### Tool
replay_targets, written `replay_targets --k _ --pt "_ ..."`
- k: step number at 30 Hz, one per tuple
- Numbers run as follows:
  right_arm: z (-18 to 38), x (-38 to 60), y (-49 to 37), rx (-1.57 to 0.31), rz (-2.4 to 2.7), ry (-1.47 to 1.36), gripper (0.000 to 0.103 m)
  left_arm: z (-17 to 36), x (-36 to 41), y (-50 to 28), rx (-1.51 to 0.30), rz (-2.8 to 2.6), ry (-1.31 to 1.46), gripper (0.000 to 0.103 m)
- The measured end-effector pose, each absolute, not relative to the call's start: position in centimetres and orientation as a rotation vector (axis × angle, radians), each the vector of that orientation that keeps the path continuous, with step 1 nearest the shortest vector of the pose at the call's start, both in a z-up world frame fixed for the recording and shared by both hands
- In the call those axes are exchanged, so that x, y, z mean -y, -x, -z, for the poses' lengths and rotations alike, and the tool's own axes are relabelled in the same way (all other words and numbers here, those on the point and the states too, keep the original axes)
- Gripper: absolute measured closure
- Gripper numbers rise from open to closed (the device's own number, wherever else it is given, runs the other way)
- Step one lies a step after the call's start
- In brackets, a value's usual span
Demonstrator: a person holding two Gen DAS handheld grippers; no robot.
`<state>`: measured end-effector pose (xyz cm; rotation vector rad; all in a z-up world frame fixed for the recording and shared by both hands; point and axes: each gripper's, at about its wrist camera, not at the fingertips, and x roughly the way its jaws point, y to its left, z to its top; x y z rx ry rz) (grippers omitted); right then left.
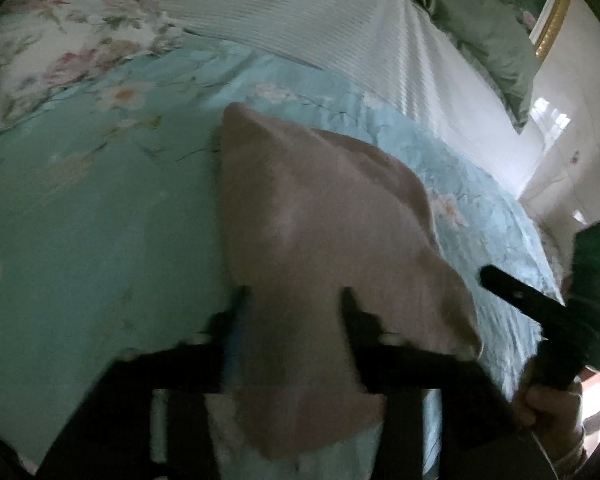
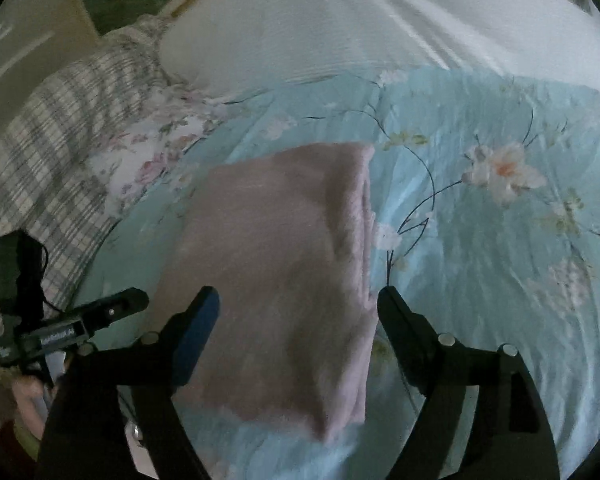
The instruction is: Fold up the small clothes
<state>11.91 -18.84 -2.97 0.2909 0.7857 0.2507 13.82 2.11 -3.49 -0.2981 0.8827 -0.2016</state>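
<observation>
now pink garment (image 2: pixel 284 264) folded, flat on blue floral bedspread (image 2: pixel 480 280).

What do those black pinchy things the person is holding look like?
Each hand-held gripper is black plastic with two long tapered fingers. The right one has a blue pad on one finger and silver screws near the finger bases. The left one also shows blue along one finger. Seen from the right wrist view, the left one's body carries a small white label and a thin black cable.
</observation>
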Motion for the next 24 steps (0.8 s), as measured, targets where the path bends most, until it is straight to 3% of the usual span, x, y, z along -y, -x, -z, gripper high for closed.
replay_targets --k 2,3,10,24 --pt "3.1 18.6 -10.4 -0.793 -0.234 -0.266 0.020 3.6 -2.2 -12.4 -0.896 0.157 0.279 0.022" --pt "3.3 18.5 -9.5 -0.798 -0.227 -0.255 0.019 3.7 -2.5 -11.6 -0.902 0.144 0.275 0.020" --pt "5.1 17.7 -4.4 -0.841 -0.225 -0.196 0.008 5.6 -2.5 -5.9 -0.943 0.060 0.148 0.020" --pt "5.6 17.1 -1.3 -0.866 -0.206 -0.115 0.003 6.3 -0.1 -1.3 -0.931 -0.061 -0.118 0.020"
